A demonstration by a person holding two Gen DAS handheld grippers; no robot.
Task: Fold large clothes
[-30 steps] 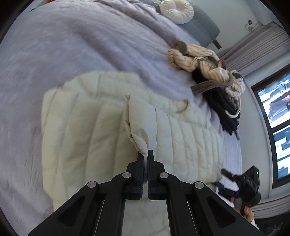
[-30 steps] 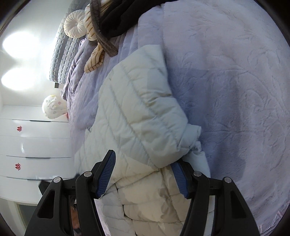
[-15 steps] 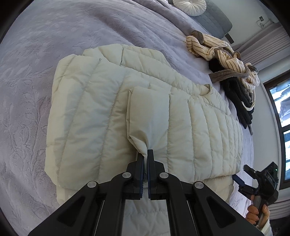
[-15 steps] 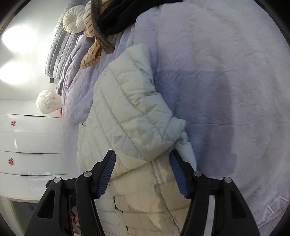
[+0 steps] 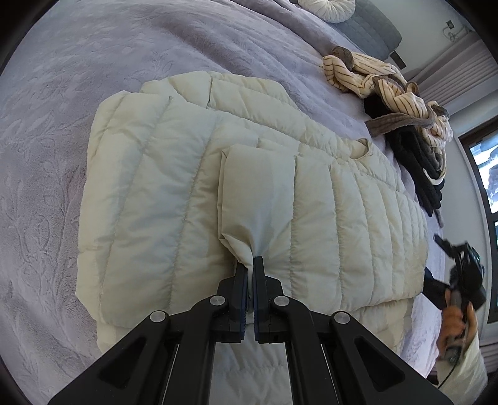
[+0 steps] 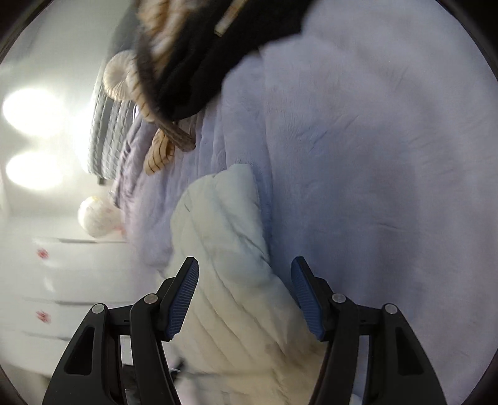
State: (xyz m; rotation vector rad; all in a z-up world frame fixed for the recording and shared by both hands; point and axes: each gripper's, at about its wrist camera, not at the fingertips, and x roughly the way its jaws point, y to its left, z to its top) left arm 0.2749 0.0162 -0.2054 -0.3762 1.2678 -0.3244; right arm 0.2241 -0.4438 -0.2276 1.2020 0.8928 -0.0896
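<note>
A cream quilted down jacket (image 5: 174, 193) lies spread on the lavender bedspread (image 5: 62, 93). My left gripper (image 5: 250, 264) is shut on the cuff end of a sleeve (image 5: 258, 193), which lies folded across the jacket's body. In the right wrist view, which is blurred, my right gripper (image 6: 246, 280) is open and empty, with the jacket (image 6: 224, 224) beneath and between its fingers. The right gripper also shows in the left wrist view (image 5: 463, 271), held in a hand at the far right.
A heap of clothes, a striped cream garment (image 5: 373, 81) over black ones (image 5: 426, 180), lies at the far side of the bed. A round white cushion (image 5: 326, 7) rests by the grey headboard (image 5: 370, 34). White drawers (image 6: 62, 296) stand beside the bed.
My left gripper has carried the sleeve over the jacket's body and lowered it flat. My right gripper stays open and has pulled back and swung, so its view is blurred.
</note>
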